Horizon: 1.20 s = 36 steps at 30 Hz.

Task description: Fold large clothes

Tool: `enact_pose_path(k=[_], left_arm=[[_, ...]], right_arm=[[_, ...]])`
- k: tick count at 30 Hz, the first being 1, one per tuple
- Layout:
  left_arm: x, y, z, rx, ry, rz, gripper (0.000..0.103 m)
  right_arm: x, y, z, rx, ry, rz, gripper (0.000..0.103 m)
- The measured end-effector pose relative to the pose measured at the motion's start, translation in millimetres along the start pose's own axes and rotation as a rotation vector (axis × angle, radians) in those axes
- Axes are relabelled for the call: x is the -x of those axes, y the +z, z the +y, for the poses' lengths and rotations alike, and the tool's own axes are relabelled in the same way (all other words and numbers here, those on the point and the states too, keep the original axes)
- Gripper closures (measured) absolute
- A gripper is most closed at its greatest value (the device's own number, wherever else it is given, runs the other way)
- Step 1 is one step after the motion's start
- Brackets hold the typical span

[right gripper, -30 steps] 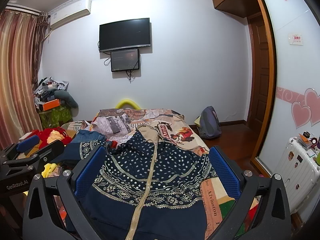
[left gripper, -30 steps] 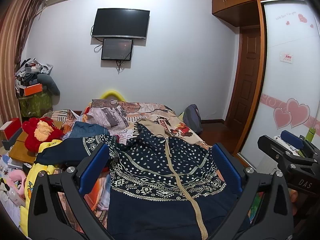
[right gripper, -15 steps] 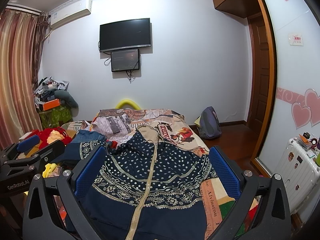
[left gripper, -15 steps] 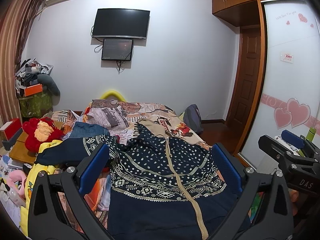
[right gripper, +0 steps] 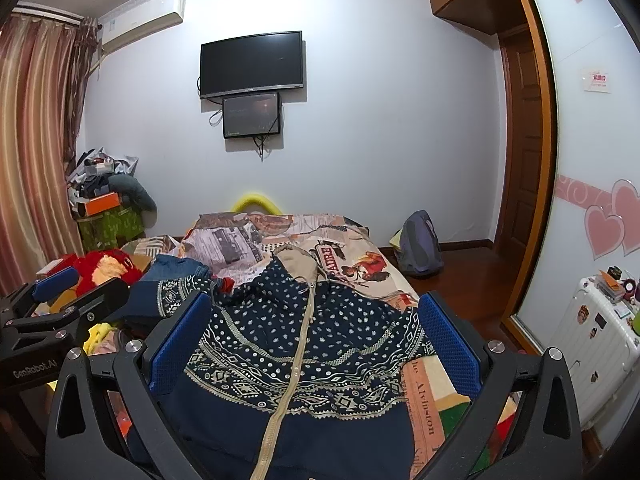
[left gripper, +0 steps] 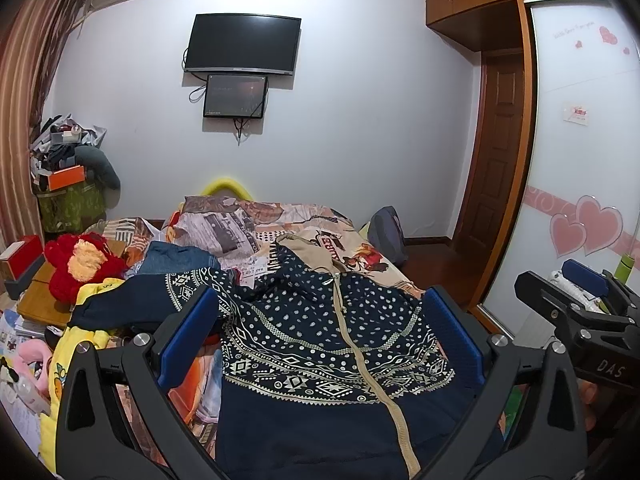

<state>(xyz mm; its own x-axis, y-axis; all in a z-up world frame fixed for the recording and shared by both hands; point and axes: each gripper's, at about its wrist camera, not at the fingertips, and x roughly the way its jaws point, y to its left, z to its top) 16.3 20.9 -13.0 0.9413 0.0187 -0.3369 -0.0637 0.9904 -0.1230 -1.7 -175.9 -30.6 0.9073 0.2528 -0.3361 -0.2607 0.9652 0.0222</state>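
Room: bedroom, bed with a printed cover, wall TV at the far end.
Left gripper: blue ribbed pads spread wide, holding nothing, above the hoodie's lower half.
Right gripper: same, wide open and holding nothing, beside the left one.
Hoodie: navy zip-up, flat on the bed, front up; long axis runs away from the cameras, tan-lined hood at the far end.
Texture: soft knit, white dots above geometric bands, plain navy below; tan zipper closed down the centre.
Left sleeve: stretched out sideways over the clutter.
Around: jeans, red plush, yellow garment at the left edge; backpack on the floor, white suitcase at right.
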Motion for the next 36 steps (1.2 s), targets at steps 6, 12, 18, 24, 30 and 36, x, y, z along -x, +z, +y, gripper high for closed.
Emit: enact_pose_path(k=[6,12,18,24,30,36], left_arm=[[-16,3,7,-0.001,0.011,0.011,0.000],[-39,6,29,0.013,0.033,0.037,0.000],[-74,11,77,0.044,0.143,0.061,0.000],[-109,6,144,0.117,0.232,0.098,0.000],[-149,-16,214,0.157,0.324,0.231,0.000],[-180,-57,287,0.297,0.333,0.354,0.000]], right_arm=[[-15,1,0,0.000,-0.001,0.033,0.000],[-42,3,4,0.018,0.004,0.070,0.000],[-76,1,3,0.031,0.015,0.104,0.000],[-117,6,4,0.058,0.002,0.120,0.000],[-166,5,6,0.096,-0.055,0.192,0.000],[-210,-8,6,0.091,-0.030,0.282,0.000]])
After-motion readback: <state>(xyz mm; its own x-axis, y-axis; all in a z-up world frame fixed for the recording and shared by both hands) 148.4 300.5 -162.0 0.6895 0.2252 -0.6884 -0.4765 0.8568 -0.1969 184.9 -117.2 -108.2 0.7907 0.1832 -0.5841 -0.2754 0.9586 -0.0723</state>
